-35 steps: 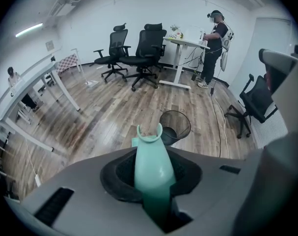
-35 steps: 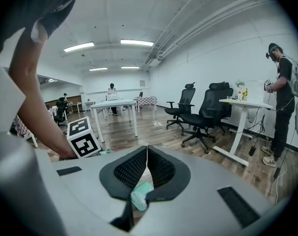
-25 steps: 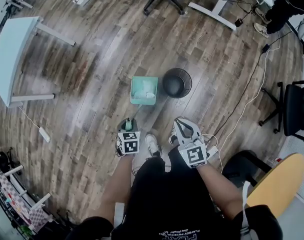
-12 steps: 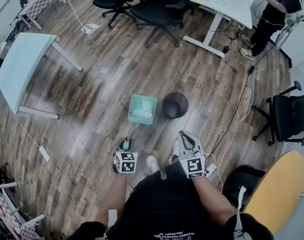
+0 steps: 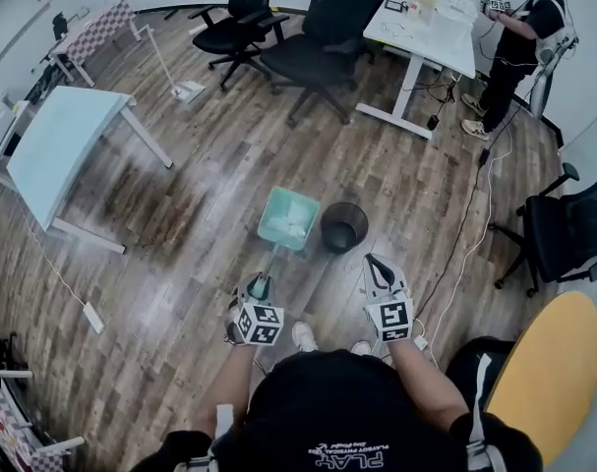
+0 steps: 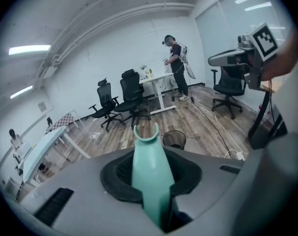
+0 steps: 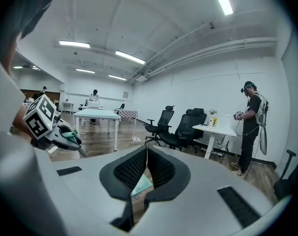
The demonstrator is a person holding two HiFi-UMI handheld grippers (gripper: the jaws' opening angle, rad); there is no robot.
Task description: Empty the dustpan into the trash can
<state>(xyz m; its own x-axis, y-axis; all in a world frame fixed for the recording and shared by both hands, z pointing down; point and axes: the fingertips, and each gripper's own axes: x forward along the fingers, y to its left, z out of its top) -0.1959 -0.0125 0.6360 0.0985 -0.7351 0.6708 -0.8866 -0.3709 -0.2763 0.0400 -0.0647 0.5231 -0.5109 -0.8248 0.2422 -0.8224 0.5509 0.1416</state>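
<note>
Little done: grips dustpan handle [image 6: 149, 166] in left claw [image 5: 260, 285], with right claw [image 5: 377, 266] closed on nothing; must yet tip littered dustpan [image 5: 287, 218] into trash can [image 5: 343, 226] just beside.

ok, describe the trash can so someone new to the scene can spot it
On the open wood floor mid-room, between the pale blue table and the white desk, find the teal dustpan. The trash can stands just to its right in the head view: the only round, black, open-topped container, where the dustpan is square.
</note>
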